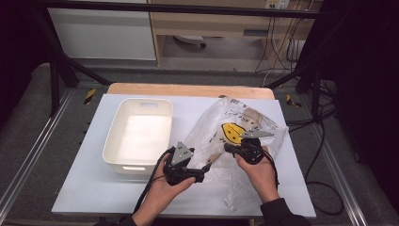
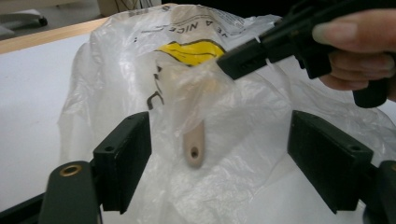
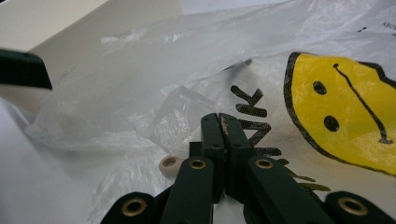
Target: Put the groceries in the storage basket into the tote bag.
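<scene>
We are opening the plastic bag (image 1: 235, 136) to get at what's inside. Nearest us, our left gripper (image 2: 219, 154) stands wide and empty, the wooden handle (image 2: 194, 147) inside the bag at its twelve o'clock. Our right gripper (image 3: 219, 126) is clamped on the film. Next, we judge, reach in for that handle. The white bin (image 1: 139, 134) waits at ten o'clock.

Bare table (image 1: 94, 183) left of and before white bin (image 1: 139, 133): passable; plastic bag (image 1: 244, 123) crowds right half; narrow gap between bin and bag.
</scene>
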Demonstrator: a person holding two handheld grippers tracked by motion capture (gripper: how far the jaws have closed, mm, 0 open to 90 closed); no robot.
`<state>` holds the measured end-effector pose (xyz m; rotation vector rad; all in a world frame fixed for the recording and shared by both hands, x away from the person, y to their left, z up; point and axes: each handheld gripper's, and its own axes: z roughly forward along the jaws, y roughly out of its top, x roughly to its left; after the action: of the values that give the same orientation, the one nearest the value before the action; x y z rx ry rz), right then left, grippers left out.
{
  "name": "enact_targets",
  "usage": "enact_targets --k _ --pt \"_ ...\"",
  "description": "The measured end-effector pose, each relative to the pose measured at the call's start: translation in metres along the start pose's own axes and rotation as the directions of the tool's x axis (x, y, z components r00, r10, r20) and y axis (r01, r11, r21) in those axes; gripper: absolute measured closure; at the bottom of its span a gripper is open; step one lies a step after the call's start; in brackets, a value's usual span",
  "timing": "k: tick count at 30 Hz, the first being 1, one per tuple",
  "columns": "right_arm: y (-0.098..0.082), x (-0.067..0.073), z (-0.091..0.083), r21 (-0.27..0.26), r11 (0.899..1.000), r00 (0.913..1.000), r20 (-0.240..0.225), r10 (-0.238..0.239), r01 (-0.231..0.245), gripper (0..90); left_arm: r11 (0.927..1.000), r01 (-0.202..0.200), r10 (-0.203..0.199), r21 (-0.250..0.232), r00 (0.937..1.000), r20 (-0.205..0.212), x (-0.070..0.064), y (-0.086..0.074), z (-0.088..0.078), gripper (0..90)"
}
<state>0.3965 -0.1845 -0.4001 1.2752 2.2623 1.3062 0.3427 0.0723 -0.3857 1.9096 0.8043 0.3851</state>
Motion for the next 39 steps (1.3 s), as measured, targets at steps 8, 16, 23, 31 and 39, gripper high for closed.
enact_targets --k 8,16,23,31,39 --pt "-0.011 -0.001 0.002 0.038 0.999 0.9999 -0.015 0.004 -0.003 90.0 0.9991 0.032 -0.033 -0.03 0.9985 -0.043 0.019 0.013 -0.023 16.2" --pt "-0.022 0.003 0.001 0.079 0.997 0.9997 -0.022 -0.012 0.013 90.0 0.9965 0.079 -0.081 -0.028 0.9938 -0.076 0.042 0.018 -0.042 11.8" --pt "-0.031 0.009 0.002 0.112 0.993 0.9994 -0.006 -0.035 0.036 90.0 0.9953 0.081 -0.088 -0.053 0.9868 -0.136 0.057 0.018 -0.061 9.8" --pt "-0.032 0.013 0.006 0.135 0.988 0.9968 -0.011 -0.079 0.08 89.4 0.9925 0.113 -0.12 -0.047 0.9711 -0.206 0.08 0.013 -0.071 8.6" --pt "-0.035 0.017 0.011 0.156 0.982 0.9945 -0.026 -0.102 0.104 87.3 0.9912 0.123 -0.131 -0.05 0.9612 -0.243 0.09 0.008 -0.077 8.5"
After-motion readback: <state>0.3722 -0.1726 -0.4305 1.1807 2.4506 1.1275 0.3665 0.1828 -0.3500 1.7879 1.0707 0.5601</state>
